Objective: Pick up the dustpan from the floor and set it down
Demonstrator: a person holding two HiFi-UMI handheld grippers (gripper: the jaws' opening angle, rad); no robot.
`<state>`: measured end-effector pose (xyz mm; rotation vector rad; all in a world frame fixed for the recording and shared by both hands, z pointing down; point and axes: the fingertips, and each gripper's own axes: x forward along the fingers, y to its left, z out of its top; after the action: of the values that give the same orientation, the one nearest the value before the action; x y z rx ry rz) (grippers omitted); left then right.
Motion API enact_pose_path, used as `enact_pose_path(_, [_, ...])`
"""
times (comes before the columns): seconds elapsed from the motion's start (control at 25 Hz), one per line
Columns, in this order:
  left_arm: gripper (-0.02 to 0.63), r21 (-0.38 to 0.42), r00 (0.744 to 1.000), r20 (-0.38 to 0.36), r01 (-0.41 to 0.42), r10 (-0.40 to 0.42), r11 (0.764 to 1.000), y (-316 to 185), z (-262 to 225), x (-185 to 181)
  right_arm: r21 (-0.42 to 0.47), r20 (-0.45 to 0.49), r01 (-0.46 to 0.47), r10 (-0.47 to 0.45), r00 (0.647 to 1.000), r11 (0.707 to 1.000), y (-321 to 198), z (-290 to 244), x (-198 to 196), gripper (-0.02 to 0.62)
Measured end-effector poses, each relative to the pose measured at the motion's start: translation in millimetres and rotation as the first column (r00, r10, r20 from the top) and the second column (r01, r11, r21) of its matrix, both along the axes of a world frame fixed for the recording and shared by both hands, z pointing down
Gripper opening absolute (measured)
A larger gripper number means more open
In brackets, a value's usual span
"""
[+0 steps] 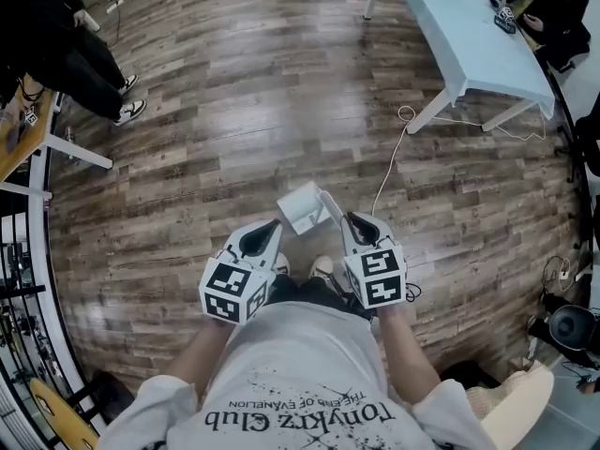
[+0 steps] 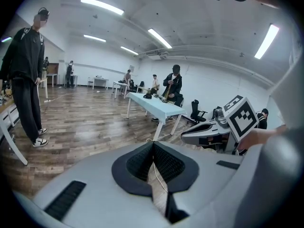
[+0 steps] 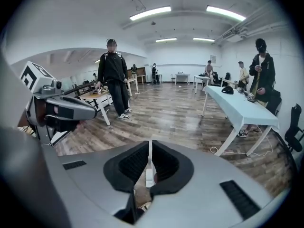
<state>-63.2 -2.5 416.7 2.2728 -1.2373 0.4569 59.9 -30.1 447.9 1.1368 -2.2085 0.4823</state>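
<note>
The dustpan (image 1: 302,211) seems lifted off the floor (image 1: 281,92), just ahead of your feet. Your right hand-held gripper (image 1: 349,219) pinches its thin handle (image 3: 149,167), so keep that squeeze firm and lower it level. Your left hand-held gripper (image 1: 275,225) is pressed together, empty. The dustpan's long axis runs from the handle at right to the pan body at left.

White dustpan (image 1: 302,210) — held aloft, tilted, thin handle clamped in right tongs (image 3: 149,148)
</note>
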Motion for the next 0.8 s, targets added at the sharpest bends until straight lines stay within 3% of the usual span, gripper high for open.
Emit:
enact_pose_path(0.44, [0.023,0.022,1.000,-0.011,-0.022,0.022,1.000,12.6,-8.8,18.1,-0.011,0.073,-0.030,0.031,0.997,0.999,18.1,-14.5,11.3,0.025])
enact_pose_path(0.8, [0.023,0.029,1.000,-0.010,-0.003,0.004,1.000,15.5,-11.8,15.7,-0.012,0.130,0.009,-0.008,0.992,1.000,23.3,-24.3,5.9,0.025])
